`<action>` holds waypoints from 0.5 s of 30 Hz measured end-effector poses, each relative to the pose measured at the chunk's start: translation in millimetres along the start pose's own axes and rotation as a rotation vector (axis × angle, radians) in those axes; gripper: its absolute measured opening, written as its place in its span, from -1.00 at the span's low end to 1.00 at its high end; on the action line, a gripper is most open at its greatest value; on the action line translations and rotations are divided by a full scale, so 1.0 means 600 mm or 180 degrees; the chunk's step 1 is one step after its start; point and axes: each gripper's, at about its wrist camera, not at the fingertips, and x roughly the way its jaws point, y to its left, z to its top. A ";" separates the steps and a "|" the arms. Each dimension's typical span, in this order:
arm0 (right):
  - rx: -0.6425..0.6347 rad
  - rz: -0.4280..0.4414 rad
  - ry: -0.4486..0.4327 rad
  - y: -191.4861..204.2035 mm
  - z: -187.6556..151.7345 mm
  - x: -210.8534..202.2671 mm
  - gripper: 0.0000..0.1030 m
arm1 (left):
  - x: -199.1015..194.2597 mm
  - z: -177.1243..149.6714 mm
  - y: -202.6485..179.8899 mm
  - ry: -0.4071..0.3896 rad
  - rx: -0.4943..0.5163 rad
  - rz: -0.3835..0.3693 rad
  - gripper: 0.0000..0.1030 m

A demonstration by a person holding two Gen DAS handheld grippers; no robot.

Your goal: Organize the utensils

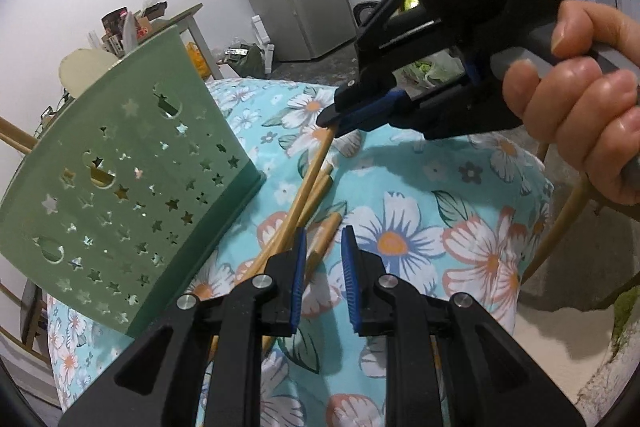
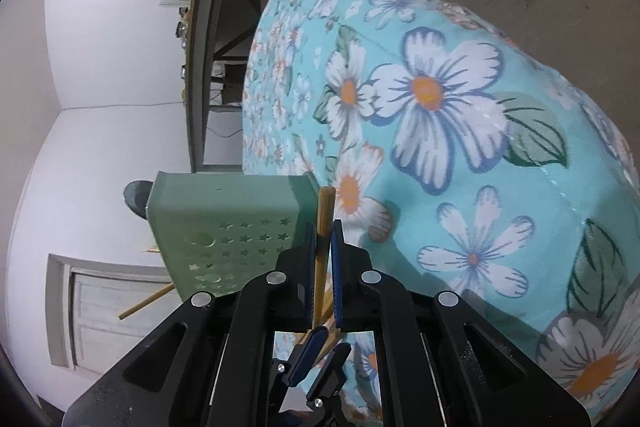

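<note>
Right gripper (image 2: 323, 239) pinches one chopstick (image 2: 325, 227) beside the green holder (image 2: 224, 219); left gripper (image 1: 323, 267) spread slightly, empty, over floral cloth (image 1: 420, 195).

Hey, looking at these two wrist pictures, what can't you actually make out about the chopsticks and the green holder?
- Chopsticks, left wrist view: their near ends run under the left claw; the count is unclear.
- Green holder, both views: its open top faces away, so the contents are hidden apart from sticks glimpsed through the cutouts.
- Chopstick in the right claw, right wrist view: its lower end is hidden behind the claw.
</note>
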 end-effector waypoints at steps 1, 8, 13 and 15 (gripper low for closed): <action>-0.0014 0.0023 0.0013 0.003 0.000 0.003 -0.90 | 0.001 0.001 -0.003 0.0012 0.0005 0.0002 -0.66; -0.0186 0.0178 0.0114 0.029 -0.003 0.018 -0.91 | 0.026 0.007 -0.003 0.0159 0.0028 0.0036 -0.66; -0.0375 0.0221 0.0133 0.055 -0.010 0.022 -0.91 | 0.052 0.020 -0.004 0.0282 0.0037 0.0037 -0.67; -0.0412 0.0224 0.0145 0.061 -0.012 0.026 -0.91 | 0.058 0.027 -0.003 0.0288 0.0032 0.0028 -0.69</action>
